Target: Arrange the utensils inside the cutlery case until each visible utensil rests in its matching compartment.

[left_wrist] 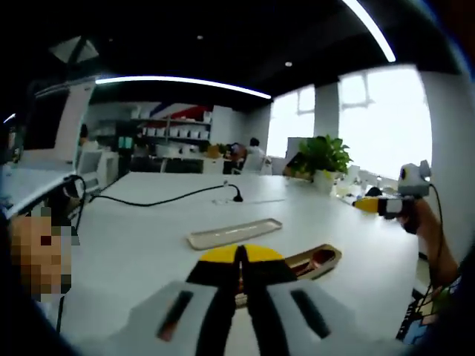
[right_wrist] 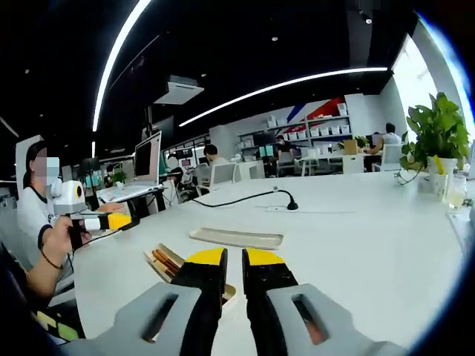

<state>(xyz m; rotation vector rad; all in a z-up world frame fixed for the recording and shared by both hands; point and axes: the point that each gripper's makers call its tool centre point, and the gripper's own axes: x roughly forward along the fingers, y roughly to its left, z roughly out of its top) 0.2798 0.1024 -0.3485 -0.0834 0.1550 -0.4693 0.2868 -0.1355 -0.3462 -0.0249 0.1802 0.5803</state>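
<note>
Wooden cutlery case (right_wrist: 169,264) on white table (right_wrist: 356,230), brown utensils inside; flat beige lid (right_wrist: 236,238) at its 1 o'clock. Both grippers' jaws narrow, holding nothing.

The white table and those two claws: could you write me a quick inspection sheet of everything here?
Surface: white table, mostly bare.
Job's things: open cutlery case with brownish utensils inside; flat lid or tray lying behind it.
Clutter: potted plant near the table edge.
Grippers: left claw jaws together; right claw jaws nearly together; neither holds anything.
Cables: black cable running across the table.
Surroundings: office with monitor, shelves, seated people, ceiling light strips.
</note>
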